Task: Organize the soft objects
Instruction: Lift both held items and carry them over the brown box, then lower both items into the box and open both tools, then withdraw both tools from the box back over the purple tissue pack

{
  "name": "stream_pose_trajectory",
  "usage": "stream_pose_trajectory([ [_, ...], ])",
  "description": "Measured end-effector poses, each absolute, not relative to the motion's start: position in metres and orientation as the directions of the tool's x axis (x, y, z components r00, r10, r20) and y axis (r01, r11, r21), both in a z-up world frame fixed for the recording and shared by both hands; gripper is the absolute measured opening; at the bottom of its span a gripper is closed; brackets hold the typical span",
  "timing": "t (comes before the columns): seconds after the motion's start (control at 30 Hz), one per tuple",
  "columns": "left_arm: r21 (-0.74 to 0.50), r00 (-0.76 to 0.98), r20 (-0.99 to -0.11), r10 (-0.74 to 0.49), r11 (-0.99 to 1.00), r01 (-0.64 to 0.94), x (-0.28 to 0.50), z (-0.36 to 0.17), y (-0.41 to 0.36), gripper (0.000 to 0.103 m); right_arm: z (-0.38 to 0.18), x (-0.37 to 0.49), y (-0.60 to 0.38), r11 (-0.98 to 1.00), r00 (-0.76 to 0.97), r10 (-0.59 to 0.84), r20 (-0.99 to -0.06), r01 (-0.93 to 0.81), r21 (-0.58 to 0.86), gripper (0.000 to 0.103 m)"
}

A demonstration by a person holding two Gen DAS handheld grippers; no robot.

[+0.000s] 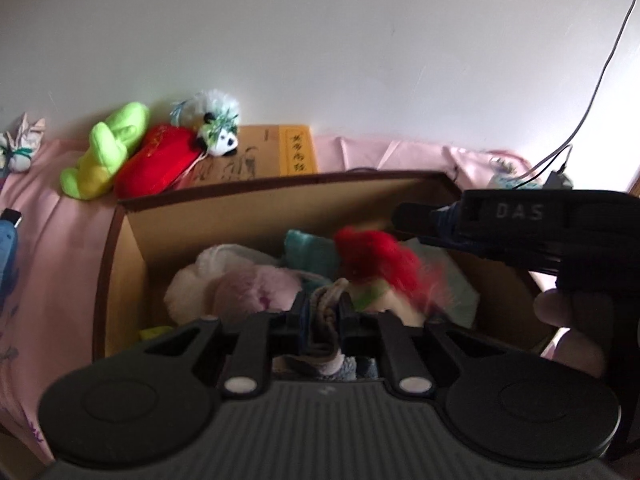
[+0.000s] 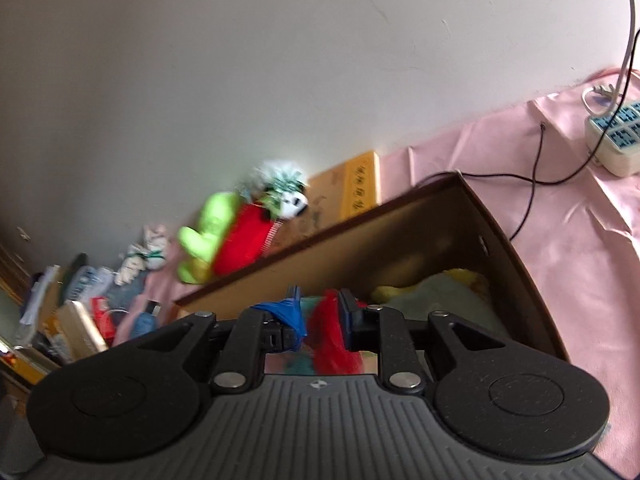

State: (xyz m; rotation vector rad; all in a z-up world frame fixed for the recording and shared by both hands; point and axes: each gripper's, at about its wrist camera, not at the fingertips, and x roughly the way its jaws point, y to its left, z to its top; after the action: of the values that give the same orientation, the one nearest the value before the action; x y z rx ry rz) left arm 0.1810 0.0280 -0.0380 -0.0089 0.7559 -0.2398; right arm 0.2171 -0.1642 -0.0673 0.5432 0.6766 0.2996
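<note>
Left wrist view: left claw [image 1: 323,312] clenched on grey sock [image 1: 326,320], long axis toward camera, over box [image 1: 120,248].

A pink cloth [image 2: 560,240] covers the surface, creased near the white wall [image 1: 320,40]. A flat yellow-brown box with printed characters [image 1: 280,152] lies against that wall. At the far right a white power strip with blue sockets [image 2: 614,136] sits on the cloth, a pale cable [image 2: 630,20] rising from it up the wall. A thin black wire [image 2: 532,200] trails across the cloth nearby. Off to the left, a blurred heap of books and packets [image 2: 68,312] is piled up.
</note>
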Motion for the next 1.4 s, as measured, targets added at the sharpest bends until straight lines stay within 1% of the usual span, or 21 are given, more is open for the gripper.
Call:
stream_pose_trajectory([
  [0.03,-0.087,0.702,-0.679,-0.212,0.974,0.210,0.181,-0.039,0.029,0.017,-0.068,0.217,-0.166,0.820,0.747,0.423,-0.512,-0.076,0.567,0.004],
  [0.07,-0.083,0.705,-0.680,-0.204,0.976,0.202,0.180,-0.040,0.031,0.028,-0.068,0.216,-0.168,0.816,0.749,0.425,-0.507,-0.075,0.573,0.004],
  [0.1,-0.083,0.705,-0.681,-0.199,0.977,0.195,0.179,-0.039,0.033,0.035,-0.066,0.215,-0.169,0.813,0.752,0.428,-0.502,-0.078,0.577,0.005],
  [0.13,-0.084,0.708,-0.679,-0.193,0.979,0.186,0.178,-0.038,0.035,0.048,-0.062,0.213,-0.171,0.813,0.754,0.428,-0.498,-0.081,0.577,0.005],
  [0.17,-0.082,0.716,-0.674,-0.183,0.981,0.174,0.177,-0.036,0.037,0.052,-0.059,0.210,-0.173,0.814,0.758,0.425,-0.494,-0.082,0.575,0.005],
  [0.23,-0.078,0.729,-0.665,-0.163,0.986,0.149,0.174,-0.031,0.040,0.053,-0.051,0.204,-0.174,0.816,0.765,0.416,-0.493,-0.074,0.573,0.006],
  [0.27,-0.073,0.733,-0.663,-0.150,0.988,0.136,0.172,-0.027,0.041,0.054,-0.047,0.200,-0.176,0.813,0.770,0.413,-0.486,-0.071,0.578,0.006],
  [0.47,-0.004,0.744,-0.666,-0.052,0.998,0.066,0.157,-0.012,0.035,0.058,-0.031,0.176,-0.183,0.799,0.784,0.400,-0.474,-0.045,0.599,0.007],
  [0.87,0.089,0.737,-0.670,0.093,0.995,-0.045,0.110,0.007,0.020,0.063,-0.006,0.120,-0.194,0.858,0.787,0.417,-0.455,-0.177,0.482,0.008],
  [1.0,0.099,0.732,-0.669,0.129,0.992,-0.084,0.092,0.010,0.015,0.064,-0.001,0.104,-0.198,0.865,0.779,0.432,-0.455,-0.216,0.453,0.008],
  [1.1,0.101,0.724,-0.673,0.150,0.989,-0.111,0.079,0.011,0.011,0.064,0.001,0.093,-0.201,0.884,0.771,0.415,-0.483,-0.216,0.416,0.008],
  [1.27,0.093,0.703,-0.689,0.176,0.984,-0.155,0.060,0.010,0.006,0.065,0.007,0.071,-0.209,0.906,0.784,0.392,-0.482,-0.236,0.351,0.009],
  [1.4,0.116,0.688,-0.693,0.216,0.975,-0.189,0.047,0.007,-0.003,0.065,0.009,0.059,-0.217,0.906,0.770,0.407,-0.490,-0.273,0.324,0.009],
])
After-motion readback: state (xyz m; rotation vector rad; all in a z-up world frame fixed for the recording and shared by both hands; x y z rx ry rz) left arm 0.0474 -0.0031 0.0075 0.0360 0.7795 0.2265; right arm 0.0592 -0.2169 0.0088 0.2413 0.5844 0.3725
